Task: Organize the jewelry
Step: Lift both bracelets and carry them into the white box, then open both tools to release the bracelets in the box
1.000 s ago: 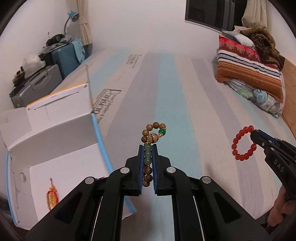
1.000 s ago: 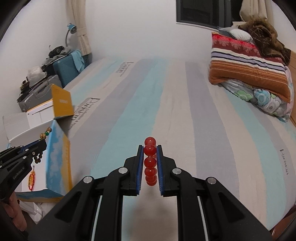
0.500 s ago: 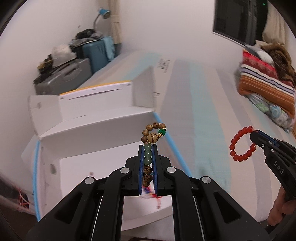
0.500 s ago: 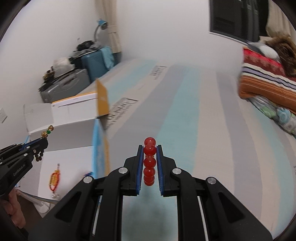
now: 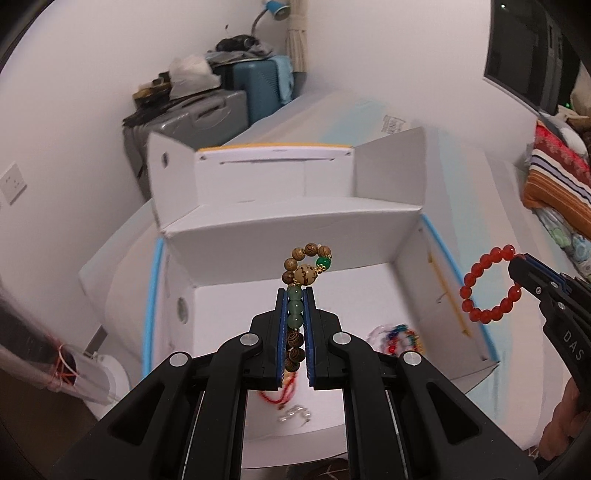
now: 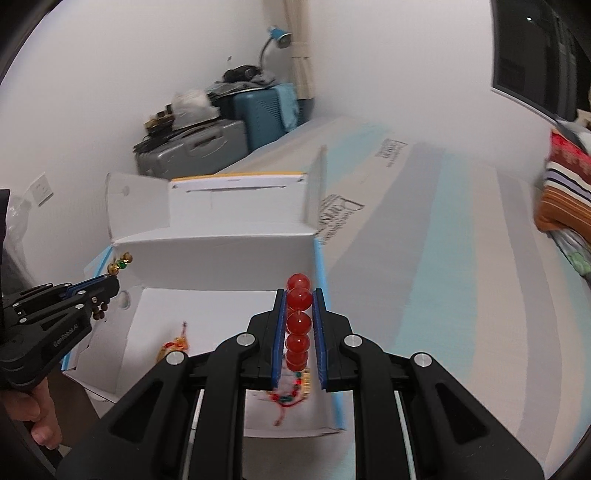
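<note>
The left gripper [image 5: 295, 295] is clenched on a bracelet of wooden and green beads [image 5: 301, 275], part of the strand pinched between its blue pads and the rest curling up past the fingertips in a small loop. The right gripper [image 6: 299, 295] is clamped on a red bead bracelet [image 6: 298, 321], its beads stacked in a line between the pads; from the left wrist view that bracelet hangs as a full ring from the gripper's tip. Both bracelets are held in the air above an open white cardboard box [image 5: 288, 240] with blue edging, which sits at the edge of a striped bed [image 6: 443, 258]. On the box floor lie other pieces: a multicoloured bead string [image 5: 400, 336], a red cord [image 5: 275, 397] partly hidden behind the left gripper, a small pale piece [image 5: 293, 411] too blurred to name, and a red and gold charm [image 6: 173, 345] near the left wall. The box flaps stand up at the back. Beyond the box are a grey suitcase [image 5: 195, 122] and a blue suitcase [image 5: 258, 88] piled with clutter against the white wall, and a blue desk lamp [image 6: 280, 38] beside a tied curtain [image 5: 297, 33]. Folded striped bedding [image 5: 554, 181] lies at the far right of the bed.
</note>
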### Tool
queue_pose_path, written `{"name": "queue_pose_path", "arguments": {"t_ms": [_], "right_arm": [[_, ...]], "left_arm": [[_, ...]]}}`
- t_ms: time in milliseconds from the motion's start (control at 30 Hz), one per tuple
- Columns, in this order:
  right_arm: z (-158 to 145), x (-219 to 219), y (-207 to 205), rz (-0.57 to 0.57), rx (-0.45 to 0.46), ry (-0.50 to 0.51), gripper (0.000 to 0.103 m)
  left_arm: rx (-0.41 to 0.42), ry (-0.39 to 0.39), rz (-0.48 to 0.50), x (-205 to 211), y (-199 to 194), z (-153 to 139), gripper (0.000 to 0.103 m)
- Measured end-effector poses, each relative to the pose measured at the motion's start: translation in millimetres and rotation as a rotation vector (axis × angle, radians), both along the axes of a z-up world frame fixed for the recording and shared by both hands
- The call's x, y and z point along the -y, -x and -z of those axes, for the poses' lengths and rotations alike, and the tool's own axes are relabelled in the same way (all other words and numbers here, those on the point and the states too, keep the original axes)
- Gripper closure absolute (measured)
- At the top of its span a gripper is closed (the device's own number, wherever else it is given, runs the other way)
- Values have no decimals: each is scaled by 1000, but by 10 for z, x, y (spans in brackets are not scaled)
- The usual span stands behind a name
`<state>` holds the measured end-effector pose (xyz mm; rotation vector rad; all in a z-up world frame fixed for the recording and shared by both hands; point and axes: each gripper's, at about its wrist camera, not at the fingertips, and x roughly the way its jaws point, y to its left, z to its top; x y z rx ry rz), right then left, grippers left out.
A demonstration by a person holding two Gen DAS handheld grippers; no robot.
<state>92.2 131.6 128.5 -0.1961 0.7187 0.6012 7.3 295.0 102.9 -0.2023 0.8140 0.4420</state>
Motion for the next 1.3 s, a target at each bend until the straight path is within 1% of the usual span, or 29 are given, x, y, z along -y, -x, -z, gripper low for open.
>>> {"name": "queue_pose_path", "arguments": {"t_ms": [167, 367, 600, 667, 733, 833, 900, 933, 967, 1033, 1067, 1100, 1133, 1167, 1233, 1267, 1300], "right_arm": [[157, -266, 27, -31, -28, 29, 90], [489, -480, -106, -39, -111, 69, 90], [845, -554, -207, -31, -164, 120, 90], [898, -583, -222, -31, -170, 126, 90], [942, -603, -230, -33, -175, 133, 90], [983, -631, -233, -36, -178, 143, 90], [977, -626, -222, -32, -171, 138, 89], [967, -621, -223, -29, -169, 136, 87], [948, -610, -219, -27, -171, 130, 83], [877, -589, -204, -27, -169, 108, 64], [836, -564, -187, -24, -161, 98, 61], [792, -538, -163, -24, -152, 90, 57], [739, -503, -130, -24, -143, 83, 49], [695, -468, -106, -24, -137, 73, 45], [579, -383, -25, -21, -114, 48, 32], [541, -337, 18, -20, -102, 41, 29], [496, -298, 61, -17, -89, 37, 23]], "left_arm": [[-47, 17, -18, -168, 34, 141, 95], [-113, 44, -40, -332, -11, 378, 95], [-175, 62, -38, -432, -116, 673, 95], [-187, 70, -35, -454, -147, 732, 95], [-197, 62, -39, -462, -167, 762, 95], [-201, 63, -50, -495, -183, 783, 92], [-197, 63, -62, -519, -172, 787, 92], [-198, 61, -70, -531, -162, 784, 90], [-196, 57, -80, -540, -148, 774, 85], [-186, 35, -103, -538, -109, 731, 58], [-171, 28, -112, -535, -74, 689, 54], [-157, 26, -117, -528, -44, 650, 47], [-143, 22, -121, -512, -5, 602, 40], [-124, 14, -122, -483, 44, 539, 36], [-90, 4, -123, -434, 124, 436, 25], [-71, -3, -126, -402, 183, 378, 22], [-54, -9, -127, -369, 241, 328, 16]]}}
